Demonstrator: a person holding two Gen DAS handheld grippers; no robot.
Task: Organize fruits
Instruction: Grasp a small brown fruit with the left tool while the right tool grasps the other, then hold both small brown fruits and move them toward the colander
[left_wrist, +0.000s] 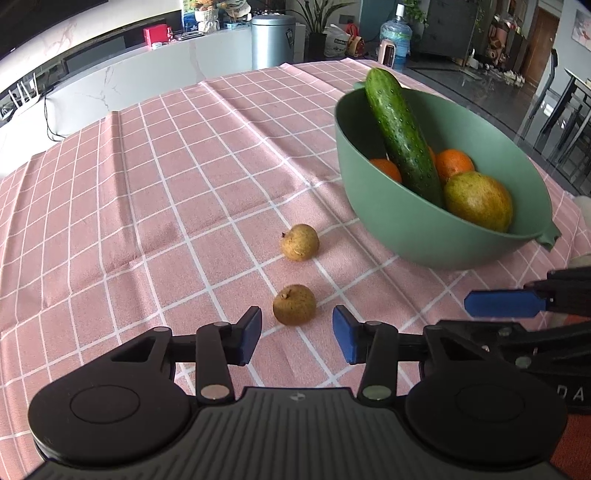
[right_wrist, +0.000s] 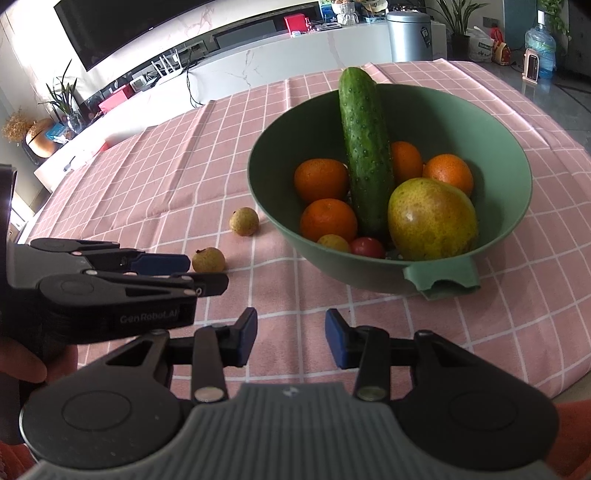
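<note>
Two small tan longans lie on the pink checked tablecloth: the near one (left_wrist: 294, 304) (right_wrist: 208, 260) and the far one (left_wrist: 299, 242) (right_wrist: 243, 220). My left gripper (left_wrist: 297, 334) is open, its blue pads either side of and just short of the near longan; it also shows in the right wrist view (right_wrist: 177, 271). A green bowl (left_wrist: 388, 218) (right_wrist: 517, 147) holds a cucumber (left_wrist: 402, 133) (right_wrist: 364, 147), several oranges (right_wrist: 320, 179), a mango (left_wrist: 477, 201) (right_wrist: 431, 218) and small fruits. My right gripper (right_wrist: 291, 338) is open and empty, short of the bowl.
The tablecloth (left_wrist: 147, 184) has raised creases at the left. The table edge runs behind and right of the bowl. Beyond it are a white counter (left_wrist: 147, 77), a metal bin (left_wrist: 272, 35) and a water bottle (left_wrist: 396, 37).
</note>
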